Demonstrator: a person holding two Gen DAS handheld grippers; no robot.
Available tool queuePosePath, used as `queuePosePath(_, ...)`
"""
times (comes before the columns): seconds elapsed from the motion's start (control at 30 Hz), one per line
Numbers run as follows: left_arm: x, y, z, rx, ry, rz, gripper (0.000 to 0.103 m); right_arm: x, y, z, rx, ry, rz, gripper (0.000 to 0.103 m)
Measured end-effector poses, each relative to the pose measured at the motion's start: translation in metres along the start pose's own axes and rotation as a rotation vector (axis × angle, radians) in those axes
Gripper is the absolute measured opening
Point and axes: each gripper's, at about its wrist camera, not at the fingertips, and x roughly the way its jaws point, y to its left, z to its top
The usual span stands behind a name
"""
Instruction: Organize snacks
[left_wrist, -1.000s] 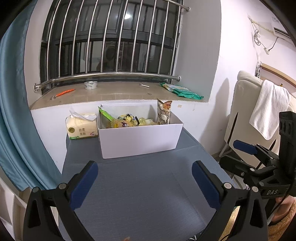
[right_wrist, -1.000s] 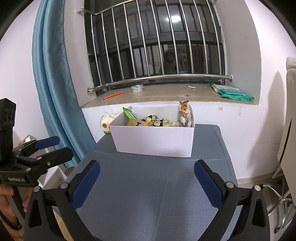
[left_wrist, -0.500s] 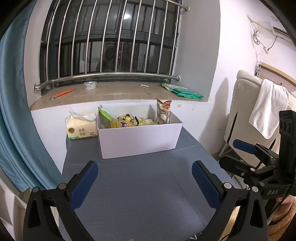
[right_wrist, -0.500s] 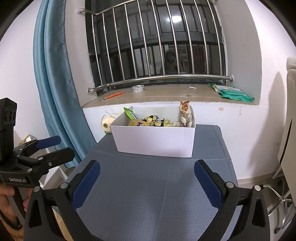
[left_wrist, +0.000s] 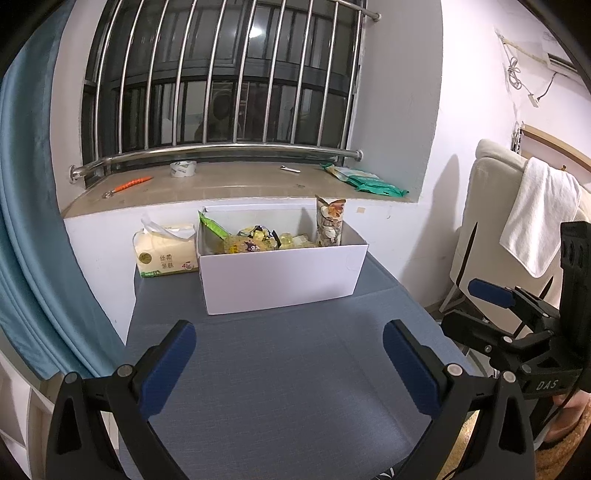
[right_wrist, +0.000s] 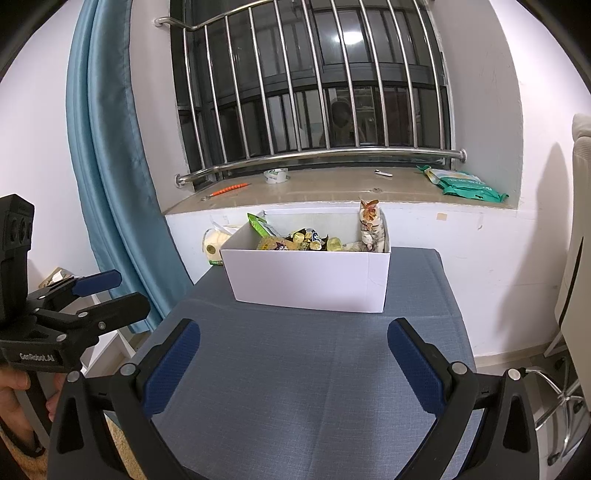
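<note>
Left wrist view is showing the left claw (left_wrist: 286, 363) hovering with its blue pads spread wide apart and gripping nothing, above the grey surface (left_wrist: 295, 387). Ahead of it, a white box (left_wrist: 282, 275) is sitting at the far end of the surface, holding the snacks (left_wrist: 258, 238), with a tissue pack (left_wrist: 164, 254) just beside it on the left. Right wrist view is showing the right claw (right_wrist: 293, 367) also gaping, empty, with the box ahead.
</note>
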Motion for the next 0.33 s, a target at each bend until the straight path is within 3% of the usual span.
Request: queuePosePath(0.33, -0.0016, -0.0044, -0.0023, 0.028, -0.011, 0.002, 0.103, 0.0000, 0.0001, -0.0020, -0.003, 0.002, 0.002, 0.103)
